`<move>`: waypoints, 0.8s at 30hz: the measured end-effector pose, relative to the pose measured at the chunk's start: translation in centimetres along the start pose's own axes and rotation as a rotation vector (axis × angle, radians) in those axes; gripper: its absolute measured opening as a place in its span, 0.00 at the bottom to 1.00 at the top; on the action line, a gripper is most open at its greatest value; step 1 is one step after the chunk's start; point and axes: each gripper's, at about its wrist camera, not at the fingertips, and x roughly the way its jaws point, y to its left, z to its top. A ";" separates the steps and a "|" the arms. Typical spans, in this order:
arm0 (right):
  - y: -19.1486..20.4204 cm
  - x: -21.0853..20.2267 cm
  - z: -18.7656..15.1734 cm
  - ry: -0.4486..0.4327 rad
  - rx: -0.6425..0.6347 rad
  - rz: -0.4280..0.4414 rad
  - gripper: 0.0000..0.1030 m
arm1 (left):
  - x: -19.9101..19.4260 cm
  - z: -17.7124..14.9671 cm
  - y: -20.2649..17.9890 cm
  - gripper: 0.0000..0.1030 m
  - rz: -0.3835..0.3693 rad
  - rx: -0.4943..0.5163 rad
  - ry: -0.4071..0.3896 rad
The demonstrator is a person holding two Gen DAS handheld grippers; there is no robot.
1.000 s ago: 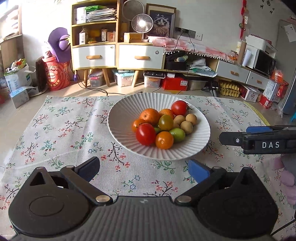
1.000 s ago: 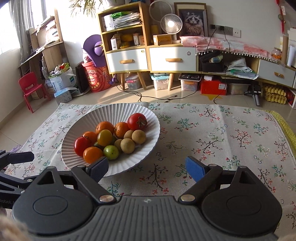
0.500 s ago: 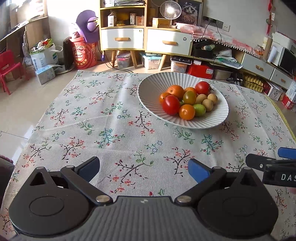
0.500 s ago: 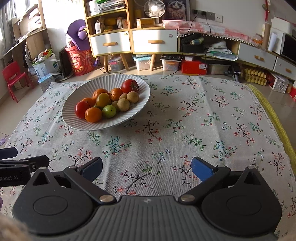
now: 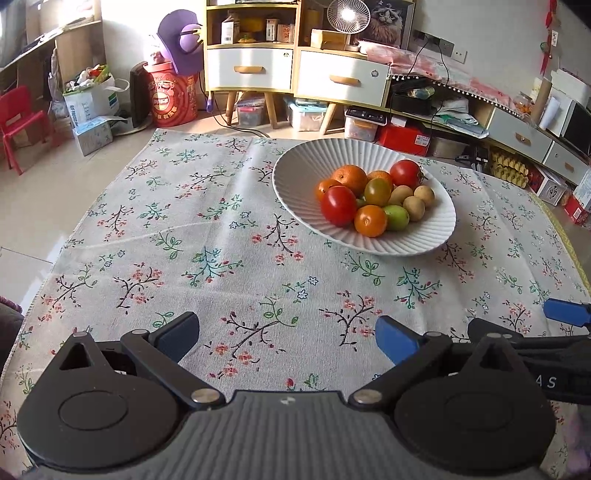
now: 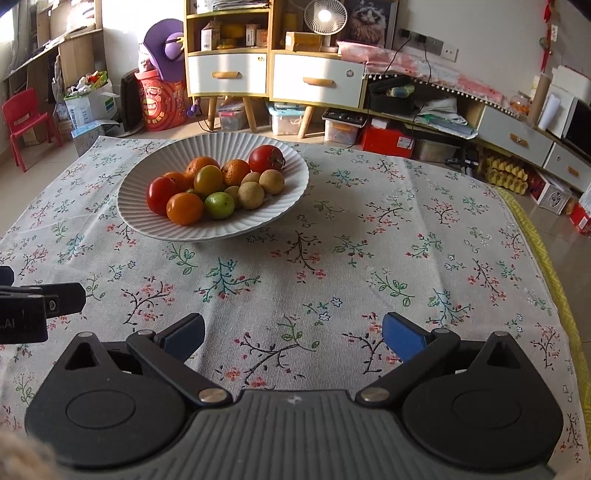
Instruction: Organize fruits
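**Fruit piled in the ribbed bowl, both grippers drawn back and empty**

The fruits [image 5: 373, 199] sit heaped together in the middle of a white bowl [image 5: 295, 173], a wide shallow dish with fine radial ribs. In the heap are 2 glossy red tomatoes [image 5: 338, 205], several matte oranges [image 5: 370, 220], a yellow-green tomato [image 5: 377, 191], a smooth green fruit [image 5: 396, 217] and 3 small tan round ones [image 5: 413, 208]. The bowl rests on a woven tablecloth [image 5: 207, 236] printed with small branches and flowers, with fold creases running across it.

Compared with 1 second ago, the bowl looks smaller and farther off in both wrist views, and much more bare cloth lies between it and the fingers; the fruit pile is arranged as before. In the left wrist view the bowl has shifted from centre to the upper right.

The left gripper [image 5: 288, 338] hovers over the cloth with its blue-padded fingers spread wide and nothing between them. The right gripper [image 6: 293, 336] is likewise spread to its widest, empty, above the cloth. Each gripper's black tip shows at the edge of the other's view.

Behind the table stand a white-drawered cabinet [image 6: 273, 79], a small fan [image 6: 325, 16] and a red chair [image 6: 22, 122].
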 end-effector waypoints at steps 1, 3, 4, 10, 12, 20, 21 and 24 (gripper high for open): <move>0.0 0.0 0.0 0.002 0.002 0.001 0.99 | 0.0 0.0 0.0 0.92 0.003 0.000 0.000; 0.0 -0.2 0.0 0.001 0.006 0.008 0.99 | 0.0 0.0 0.0 0.92 0.007 -0.001 -0.001; 0.0 -0.4 0.0 0.000 0.007 0.011 0.99 | 0.0 0.0 0.0 0.92 0.005 -0.001 0.000; 0.2 -0.8 0.1 -0.008 0.009 0.016 0.99 | -0.2 -0.1 -0.1 0.92 0.015 -0.002 -0.005; 0.3 -0.8 0.1 -0.010 0.011 0.013 0.99 | -0.2 -0.1 -0.1 0.92 0.015 -0.001 -0.006; 0.2 -0.8 0.3 -0.011 0.010 0.018 0.99 | -0.4 -0.1 -0.2 0.92 0.019 0.000 -0.010; 0.2 -0.8 0.3 -0.011 0.008 0.018 0.99 | -0.4 -0.1 -0.2 0.92 0.020 0.000 -0.012; 0.3 -0.9 0.4 -0.017 0.009 0.017 0.99 | -0.5 -0.1 -0.3 0.92 0.021 0.004 -0.016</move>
